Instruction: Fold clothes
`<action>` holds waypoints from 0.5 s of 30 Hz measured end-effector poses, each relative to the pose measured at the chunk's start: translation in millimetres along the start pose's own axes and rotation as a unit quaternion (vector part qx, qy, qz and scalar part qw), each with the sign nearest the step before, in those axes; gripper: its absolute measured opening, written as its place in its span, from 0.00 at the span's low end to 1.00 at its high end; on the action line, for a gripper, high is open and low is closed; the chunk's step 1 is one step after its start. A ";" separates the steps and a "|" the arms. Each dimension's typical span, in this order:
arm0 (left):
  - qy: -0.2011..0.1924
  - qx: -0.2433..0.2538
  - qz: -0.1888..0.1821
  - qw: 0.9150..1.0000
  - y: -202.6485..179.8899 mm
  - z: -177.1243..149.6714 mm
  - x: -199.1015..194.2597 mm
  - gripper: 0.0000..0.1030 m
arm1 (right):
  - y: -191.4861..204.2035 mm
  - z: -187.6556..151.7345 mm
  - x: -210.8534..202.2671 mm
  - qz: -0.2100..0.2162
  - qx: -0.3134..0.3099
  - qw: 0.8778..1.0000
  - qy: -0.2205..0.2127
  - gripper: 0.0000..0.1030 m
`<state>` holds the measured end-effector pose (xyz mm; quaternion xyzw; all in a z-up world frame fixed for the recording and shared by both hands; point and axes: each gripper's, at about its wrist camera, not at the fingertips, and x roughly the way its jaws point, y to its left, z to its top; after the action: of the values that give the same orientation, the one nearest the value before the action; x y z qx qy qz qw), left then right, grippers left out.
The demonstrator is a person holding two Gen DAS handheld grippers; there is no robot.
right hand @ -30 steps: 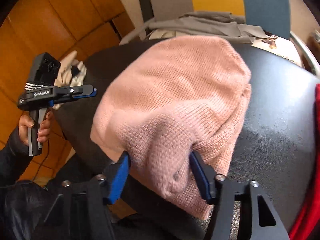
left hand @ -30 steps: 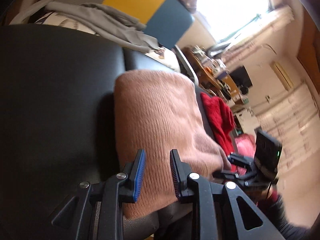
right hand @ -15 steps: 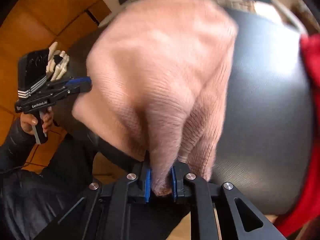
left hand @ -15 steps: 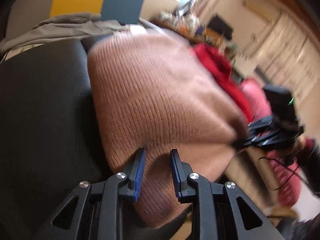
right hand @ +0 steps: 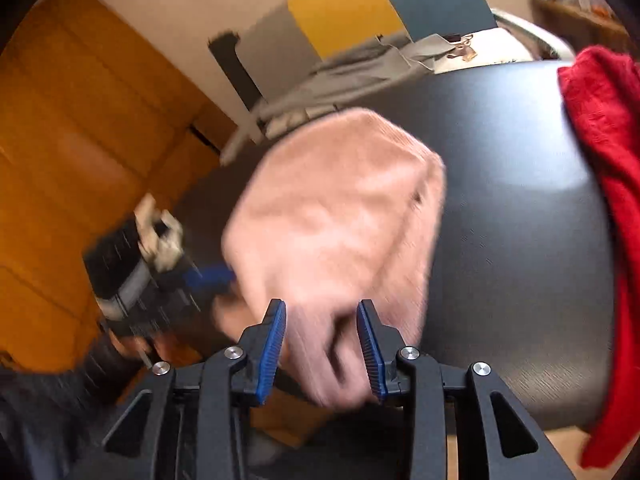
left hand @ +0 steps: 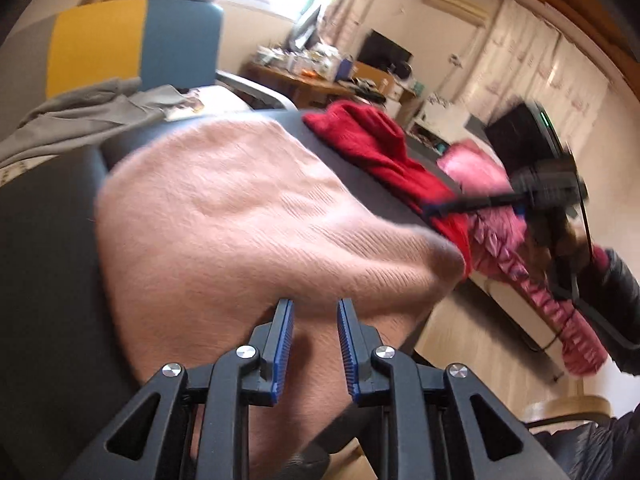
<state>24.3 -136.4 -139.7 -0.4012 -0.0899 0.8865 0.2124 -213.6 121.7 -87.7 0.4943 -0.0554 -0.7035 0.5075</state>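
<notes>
While right gripper (right hand: 322,350) opens (sweater (right hand: 336,216) between), left (left hand: 314,346) closes.

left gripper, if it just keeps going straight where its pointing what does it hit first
The pink knit sweater. Its near edge already lies between the left gripper fingers, whose jaws are closing, so going on would drive deeper into that fabric, then likely the dark table under it.

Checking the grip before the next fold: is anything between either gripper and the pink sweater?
Nothing visible. The pink sweater lies directly between the fingers of the left gripper, which are closing, and of the right gripper, which are opening.
</notes>
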 end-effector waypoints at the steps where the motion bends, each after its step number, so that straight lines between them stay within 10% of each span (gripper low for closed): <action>1: 0.007 0.007 -0.003 1.000 -3.7 -2.7 4.9 0.22 | -3.1 4.8 4.5 0.015 0.011 1.000 -0.009 0.37; 13: 0.060 0.036 -0.059 0.996 -9.5 -24.7 34.4 0.21 | -55.2 11.6 74.2 0.038 0.145 0.989 -0.004 0.40; 15: 0.070 0.047 -0.059 0.995 -11.0 -26.1 34.5 0.21 | -55.4 14.4 80.3 0.034 0.141 0.989 -0.010 0.24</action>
<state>26.9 -111.4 -176.6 -0.4459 -0.0564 0.8453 0.2888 -260.6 80.4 -163.8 0.5519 -0.1760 -0.6757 0.4558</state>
